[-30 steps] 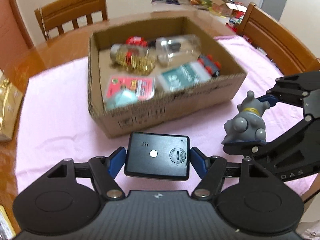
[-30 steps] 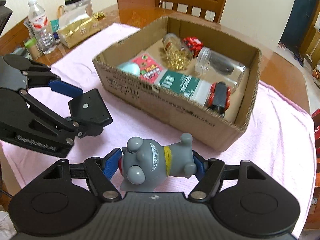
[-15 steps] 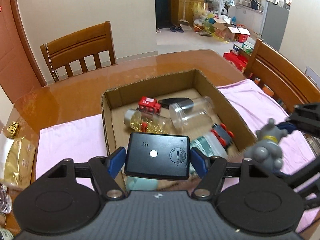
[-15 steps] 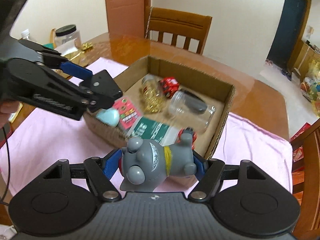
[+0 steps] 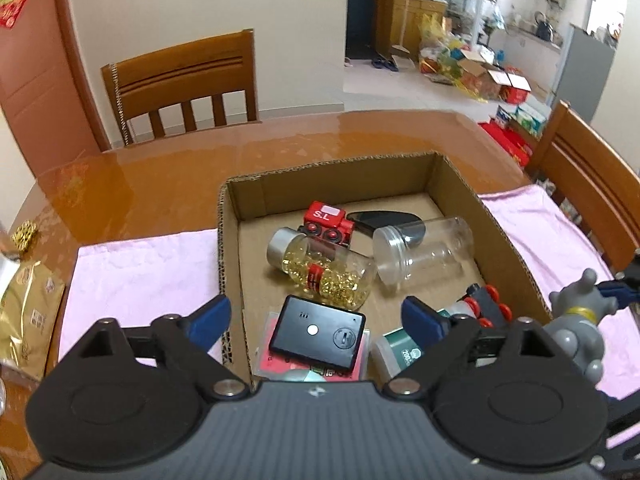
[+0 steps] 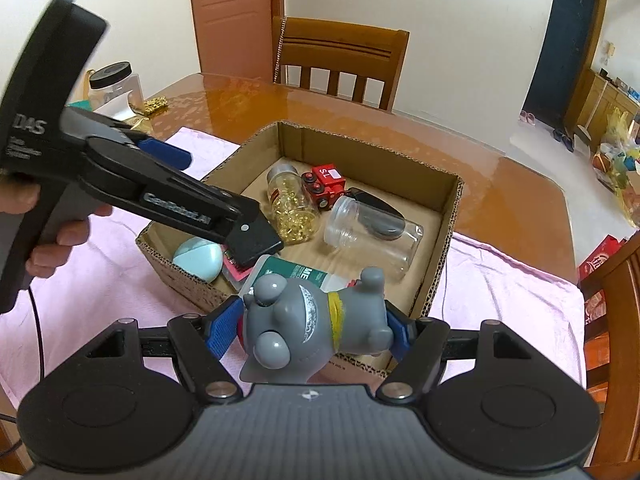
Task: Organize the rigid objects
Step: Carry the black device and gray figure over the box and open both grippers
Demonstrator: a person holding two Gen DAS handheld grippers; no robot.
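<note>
My left gripper [image 5: 316,316] hovers over the near end of the cardboard box [image 5: 228,240], its jaws opening. The black device [image 5: 316,338] lies free below them on a pink pack in the box, clear of both blue pads. My right gripper [image 6: 312,330] is shut on a grey toy figure [image 6: 316,328], held sideways just before the box's near wall [image 6: 448,216]. The same grey toy [image 5: 576,324] shows at the right edge of the left wrist view. A person's hand [image 6: 52,240] holds the left gripper's handle.
The box also holds a capsule bottle [image 5: 324,272], a clear jar [image 5: 424,252], a red toy truck [image 5: 326,220], a green-labelled container [image 5: 400,354] and a pale blue egg shape [image 6: 200,258]. It sits on a pink cloth [image 5: 136,272]. A gold bag [image 5: 24,320] lies left; chairs [image 5: 180,80] ring the table.
The left gripper travelled from in front of the box to over it, then its jaws spread and the black device dropped into the box. The right gripper rose with the grey toy.
</note>
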